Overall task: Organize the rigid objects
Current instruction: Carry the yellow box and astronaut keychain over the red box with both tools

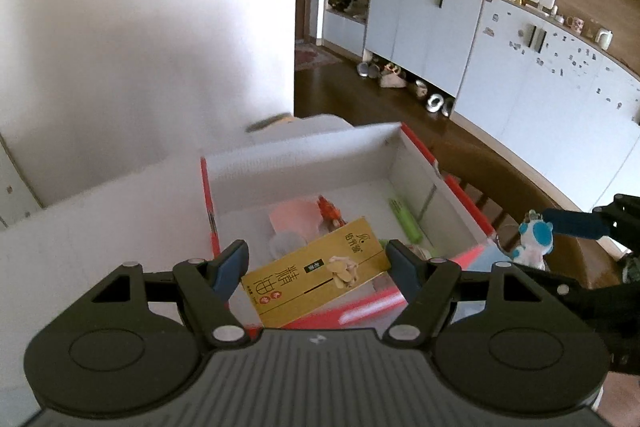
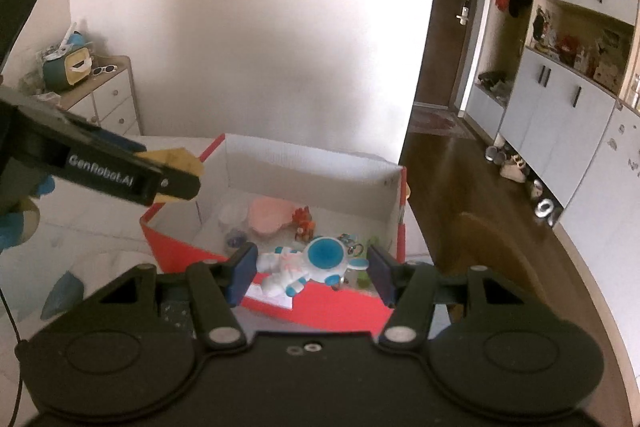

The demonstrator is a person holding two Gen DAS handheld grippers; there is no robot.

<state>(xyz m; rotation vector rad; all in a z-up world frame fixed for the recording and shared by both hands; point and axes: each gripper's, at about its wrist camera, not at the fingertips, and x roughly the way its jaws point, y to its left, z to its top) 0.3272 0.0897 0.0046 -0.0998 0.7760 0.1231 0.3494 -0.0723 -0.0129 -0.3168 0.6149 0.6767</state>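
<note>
A red-and-white cardboard box [image 1: 416,147] [image 2: 312,163] stands open on the white table. My left gripper [image 1: 316,265] is shut on a yellow carton [image 1: 316,279] [image 2: 180,159] and holds it over the box's near edge. My right gripper [image 2: 312,269] is shut on a white and blue astronaut figure [image 2: 308,261] [image 1: 534,239] above the box's near wall. Inside the box lie a pink piece [image 2: 268,213], an orange figurine [image 2: 304,221] [image 1: 330,211] and a green tube [image 1: 406,219].
White table surface [image 1: 100,227] spreads left of the box. A wooden chair [image 2: 492,251] stands right of it. White cabinets [image 1: 520,75] line the far right wall, with shoes on the dark floor. A small drawer unit [image 2: 112,99] sits at the left.
</note>
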